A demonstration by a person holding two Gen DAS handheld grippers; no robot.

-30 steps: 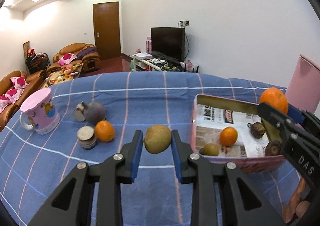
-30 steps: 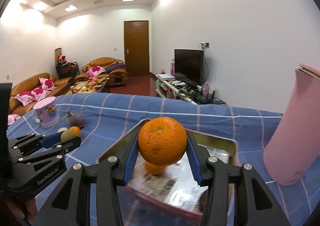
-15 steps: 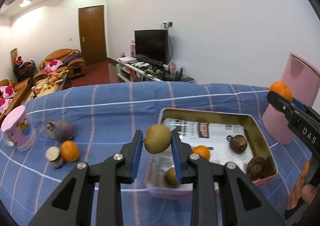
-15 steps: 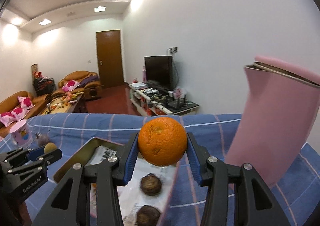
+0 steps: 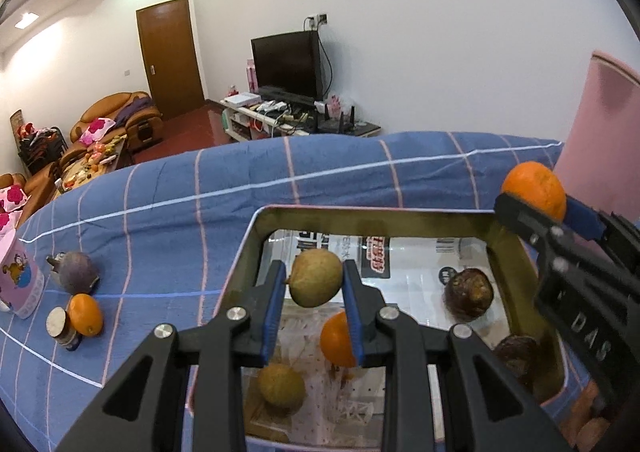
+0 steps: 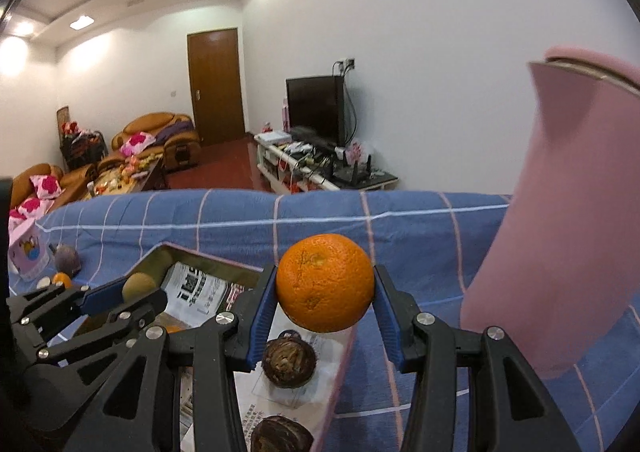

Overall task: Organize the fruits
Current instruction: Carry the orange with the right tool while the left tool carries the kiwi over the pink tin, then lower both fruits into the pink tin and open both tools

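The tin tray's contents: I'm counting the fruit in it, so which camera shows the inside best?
The left wrist view: it looks down into the tin tray, showing most of its paper-lined floor. The right wrist view shows only a part of the tray, behind both grippers.

"DAS" on the right hand-held gripper [image 5: 532, 208]
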